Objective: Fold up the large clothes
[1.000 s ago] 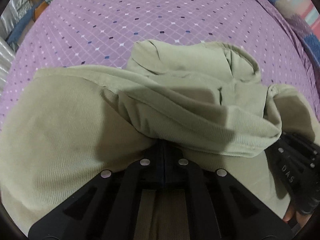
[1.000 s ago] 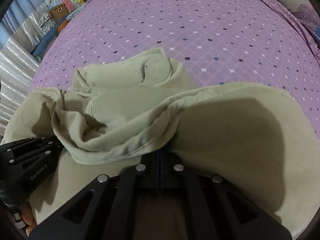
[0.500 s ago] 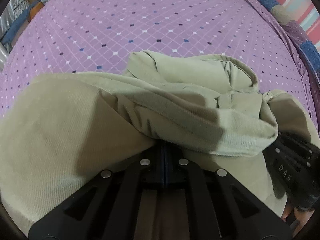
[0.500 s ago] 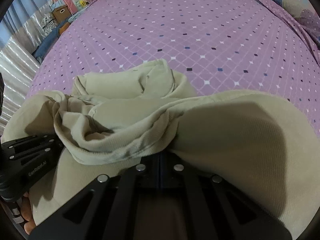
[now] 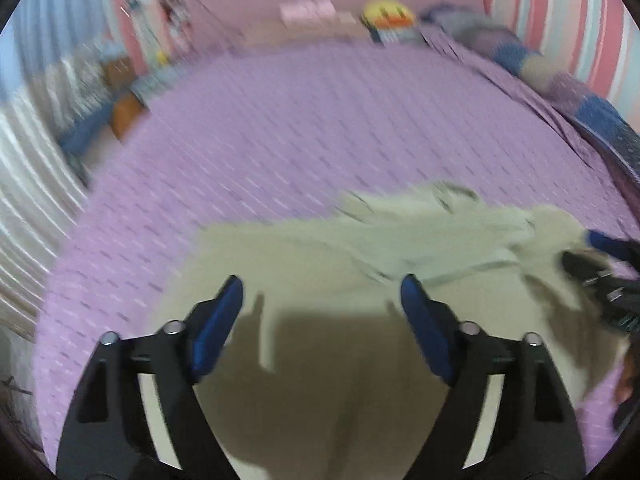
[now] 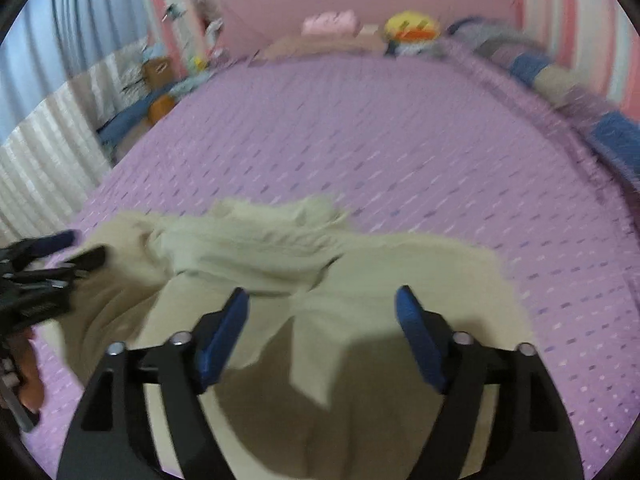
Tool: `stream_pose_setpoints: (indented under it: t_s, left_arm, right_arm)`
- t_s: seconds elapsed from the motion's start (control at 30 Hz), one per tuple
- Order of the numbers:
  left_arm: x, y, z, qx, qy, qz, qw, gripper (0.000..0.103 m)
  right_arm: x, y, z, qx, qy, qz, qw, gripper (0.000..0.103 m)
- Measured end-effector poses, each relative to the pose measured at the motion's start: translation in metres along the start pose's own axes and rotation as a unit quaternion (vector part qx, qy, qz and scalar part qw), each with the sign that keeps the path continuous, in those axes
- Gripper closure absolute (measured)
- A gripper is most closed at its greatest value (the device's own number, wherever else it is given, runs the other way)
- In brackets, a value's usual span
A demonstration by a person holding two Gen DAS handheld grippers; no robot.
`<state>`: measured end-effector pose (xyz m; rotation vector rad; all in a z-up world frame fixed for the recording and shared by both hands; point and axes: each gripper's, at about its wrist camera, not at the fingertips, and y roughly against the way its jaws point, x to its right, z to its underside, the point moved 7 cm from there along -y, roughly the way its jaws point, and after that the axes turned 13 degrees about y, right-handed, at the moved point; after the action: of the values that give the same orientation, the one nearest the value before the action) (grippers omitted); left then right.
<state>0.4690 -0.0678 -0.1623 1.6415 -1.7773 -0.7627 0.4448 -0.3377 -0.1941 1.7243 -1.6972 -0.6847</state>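
A pale green ribbed garment (image 5: 328, 280) (image 6: 320, 276) lies bunched on the purple diamond-print bedspread (image 5: 320, 128) (image 6: 380, 140). My left gripper (image 5: 322, 292) hangs above it with its jaws opening wide and nothing between the blue pads (image 5: 216, 328). My right gripper (image 6: 322, 300) is also above the cloth, its jaws opening, with no cloth between the pads (image 6: 420, 336). Each gripper shows at the edge of the other's view: the right one (image 5: 600, 264), the left one (image 6: 52, 256). Both views are motion-blurred.
A pink headboard (image 6: 360, 4) with a pink box (image 6: 330, 24) and a yellow plush toy (image 6: 412, 26) stands at the far end. A patchwork quilt (image 5: 580, 92) runs along the right side. Boxes (image 6: 160, 68) and a white curtain (image 6: 44, 160) are at the left.
Both grippers were shut on folds of the garment; now both have let go, opened wide and lifted up and back. The cloth has dropped onto the bed, and the far room has come into view.
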Motion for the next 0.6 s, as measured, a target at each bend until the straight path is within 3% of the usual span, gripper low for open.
stream_pose_setpoints:
  t_s: [0.1,0.23,0.4,0.6]
  left_arm:
    - [-0.028,-0.007,-0.011,0.026,0.025,-0.005,0.9993,0.021]
    - [-0.06,-0.025,-0.023,0.042,0.064,-0.004,0.9971,0.021]
    - [-0.076,-0.066,-0.011,0.042,0.091,-0.008,0.995,0.022]
    - [-0.067,-0.092,-0.002,0.054,0.101,0.011,0.9934,0.022]
  right_arm:
    - [0.025,0.003,-0.001,0.05,-0.011,0.072,0.996,0.009]
    - [0.04,-0.016,0.007,0.07,-0.011,0.106,0.992,0.007]
    - [0.049,-0.032,0.024,0.113,-0.033,0.106,0.987,0.005]
    - [0.046,-0.05,0.029,0.13,-0.028,0.094,0.987,0.002]
